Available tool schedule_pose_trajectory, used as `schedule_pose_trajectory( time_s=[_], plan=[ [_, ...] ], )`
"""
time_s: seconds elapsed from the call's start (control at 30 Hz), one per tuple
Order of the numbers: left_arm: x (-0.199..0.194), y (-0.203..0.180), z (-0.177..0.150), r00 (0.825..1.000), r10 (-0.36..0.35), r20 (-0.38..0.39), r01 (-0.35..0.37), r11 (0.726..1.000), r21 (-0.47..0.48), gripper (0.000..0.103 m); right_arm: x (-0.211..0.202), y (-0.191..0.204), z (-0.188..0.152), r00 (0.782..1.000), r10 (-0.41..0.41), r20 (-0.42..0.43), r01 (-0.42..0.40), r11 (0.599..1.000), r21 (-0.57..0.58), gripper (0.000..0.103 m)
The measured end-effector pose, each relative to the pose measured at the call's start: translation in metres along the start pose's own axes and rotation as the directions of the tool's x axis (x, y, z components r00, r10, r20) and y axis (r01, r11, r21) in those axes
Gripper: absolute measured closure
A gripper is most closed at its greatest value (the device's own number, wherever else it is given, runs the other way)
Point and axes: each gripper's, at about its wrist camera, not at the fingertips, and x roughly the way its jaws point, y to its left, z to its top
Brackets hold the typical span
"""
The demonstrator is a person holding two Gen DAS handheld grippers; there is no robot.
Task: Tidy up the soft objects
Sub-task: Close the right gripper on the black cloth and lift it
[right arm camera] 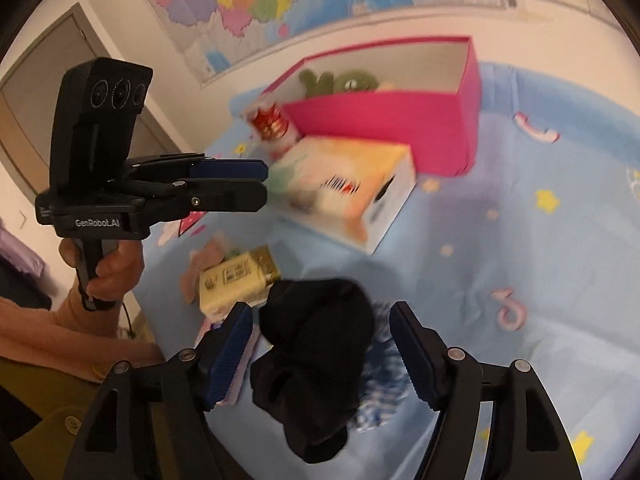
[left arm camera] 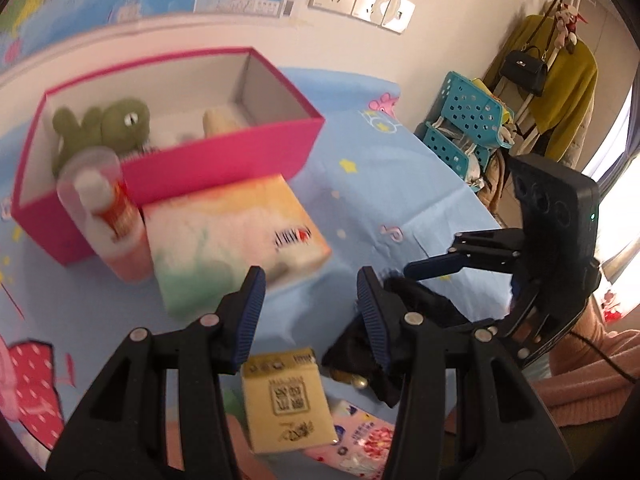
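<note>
pink box (left arm camera: 224,156): sits open toward the far edge of the blue bedsheet (left arm camera: 400,208), close to the wall. Open top and 1 long side facing the grippers, so I'd guess it's the drop spot for the soft stuff.
green plush (left arm camera: 108,124): already inside the box at its left end, with something pale (left arm camera: 218,120) beside it, too blurry to name. Looks like part of the sorting is done.
black cloth (right arm camera: 316,360): the soft thing in play, I think. Crumpled heap on the sheet near its front edge, with a bit of blue-checked fabric (right arm camera: 380,396) poking out from under it.
right gripper (right arm camera: 322,356): fingers spread wide, 1 on each side of the black cloth, nothing pinched yet. Straddling it like that reads as lining up a grab.
left gripper (left arm camera: 310,312): fingers apart too, holding nothing, hovering over the sheet between the tissue box and the yellow pack. Probably just parked out of the way.
tissue box (left arm camera: 236,236): right against the front wall of the pink box, so it partly blocks a low approach.
clear cup (left arm camera: 104,220): leaning at the pink box's near left corner, touching the tissue box.
yellow pack (left arm camera: 288,404): flat on the sheet just left of the black cloth. Looks stiff rather than soft, so likely stays put.
</note>
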Motion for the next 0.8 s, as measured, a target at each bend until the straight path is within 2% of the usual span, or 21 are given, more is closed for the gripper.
schedule_pose_trajectory(
  time_s=[0.13,0.2,0.27,0.47,0.57,0.8],
  plan=[
    [0.004,0.001,-0.012,1.0,-0.001,-0.017,0.001,1.0,-0.015,0.053,0.007,0.006,0.0,1.0,-0.017,0.008,0.017,1.0,-0.026,0.032],
    [0.005,0.002,-0.015,1.0,-0.002,-0.025,0.002,1.0,-0.019,0.053,0.012,0.011,0.0,1.0,-0.026,-0.009,0.025,0.998,-0.05,0.037],
    [0.005,0.003,-0.018,1.0,-0.004,-0.029,0.003,1.0,-0.024,0.053,0.017,0.014,-0.002,0.999,-0.045,-0.026,0.043,0.997,-0.066,0.062],
    [0.007,0.004,-0.027,0.999,-0.036,-0.04,0.035,0.999,-0.03,0.053,0.01,0.011,-0.002,0.999,-0.039,-0.005,0.039,0.998,-0.047,0.083],
    [0.007,0.0,-0.031,0.995,-0.087,-0.045,0.087,0.996,-0.006,0.053,0.0,0.011,-0.001,1.0,0.008,0.014,-0.008,0.999,-0.034,0.087],
    [-0.003,-0.004,-0.036,0.984,-0.175,-0.034,0.176,0.984,0.022,0.052,-0.024,0.014,0.009,0.996,0.046,0.074,-0.044,0.999,-0.027,0.088]
  ],
)
